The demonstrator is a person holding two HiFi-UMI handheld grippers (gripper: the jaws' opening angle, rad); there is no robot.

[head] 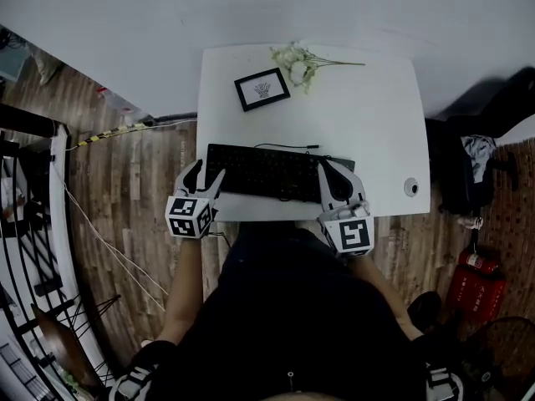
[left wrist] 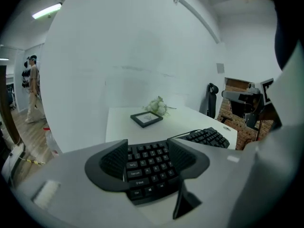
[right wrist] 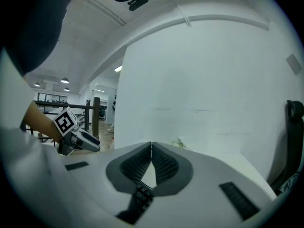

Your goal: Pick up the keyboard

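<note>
Between the spread left tongs, the keyboard is lying flat on the desk. Its left end is reaching in between the pads, and neither pad is pressing on it. At its right end, the right tongs are pointing over the keys, pressed together and pinching nothing. Beyond the left tongs, a frame and flowers are lying near the desk's far edge, well apart from the keyboard.

Keyboard left-edge keys read Tab, Caps Lock, Shift, Ctrl; other legends too small; nothing else legible
</note>
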